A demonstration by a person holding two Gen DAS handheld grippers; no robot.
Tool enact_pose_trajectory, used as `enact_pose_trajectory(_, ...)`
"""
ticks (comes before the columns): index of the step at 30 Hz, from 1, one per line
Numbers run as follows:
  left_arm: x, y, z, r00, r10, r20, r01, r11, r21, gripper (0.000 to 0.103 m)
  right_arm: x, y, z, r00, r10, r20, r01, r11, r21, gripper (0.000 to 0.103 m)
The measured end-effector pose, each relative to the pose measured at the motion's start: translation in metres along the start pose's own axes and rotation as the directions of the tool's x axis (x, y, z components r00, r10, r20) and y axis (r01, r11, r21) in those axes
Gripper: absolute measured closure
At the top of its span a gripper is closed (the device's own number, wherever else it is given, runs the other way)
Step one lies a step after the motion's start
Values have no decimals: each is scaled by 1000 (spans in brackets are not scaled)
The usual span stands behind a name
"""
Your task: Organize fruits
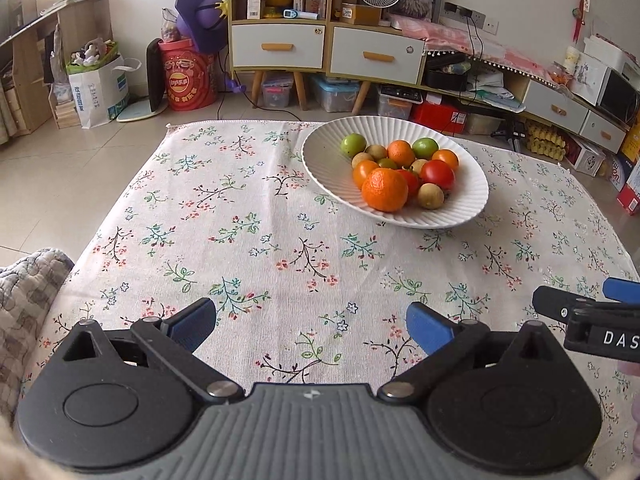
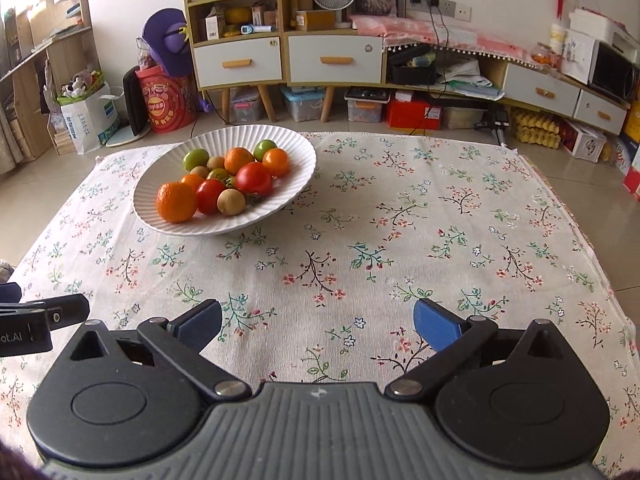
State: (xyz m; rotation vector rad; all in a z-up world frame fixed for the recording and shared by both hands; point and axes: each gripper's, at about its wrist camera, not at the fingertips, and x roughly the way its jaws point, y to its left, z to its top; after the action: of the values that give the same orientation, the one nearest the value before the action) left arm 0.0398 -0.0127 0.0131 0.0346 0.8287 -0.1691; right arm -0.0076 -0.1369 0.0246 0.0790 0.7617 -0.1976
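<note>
A white ribbed bowl (image 1: 320, 160) (image 2: 152, 208) sits on the flowered tablecloth (image 1: 240, 248) (image 2: 420, 240), toward the far side. It holds several fruits: a large orange (image 1: 385, 189) (image 2: 176, 201) at the front, red tomatoes (image 1: 437, 174) (image 2: 253, 178), green fruits (image 1: 353, 144) (image 2: 196, 159) and small brownish ones (image 1: 431, 195) (image 2: 231, 202). My left gripper (image 1: 311, 325) hovers open over the near cloth, well short of the bowl, with nothing between its blue pads (image 1: 428, 326). My right gripper (image 2: 318, 326) is open too and holds nothing. Its tip shows in the left wrist view as the right gripper's finger (image 1: 560, 308).
Beyond the table's far edge are white-and-wood drawer cabinets (image 1: 280, 46) (image 2: 240, 62), a red bucket (image 1: 188, 80), storage boxes and a paper bag (image 1: 98, 92) on the tiled floor. A grey quilted fabric (image 1: 28, 292) lies at the near left of the table.
</note>
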Motion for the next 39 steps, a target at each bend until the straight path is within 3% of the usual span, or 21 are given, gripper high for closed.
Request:
enact_pose_trajectory(12, -5, 5, -11, 996, 91, -25, -91, 995, -31, 6, 3, 9, -12, 999, 12, -50, -12, 1000, 8, 1)
enact_pose_trajectory(39, 2, -6, -14, 992, 115, -51, -115, 993, -1, 6, 7, 20, -16, 997, -18, -69, 17, 1000, -24, 1)
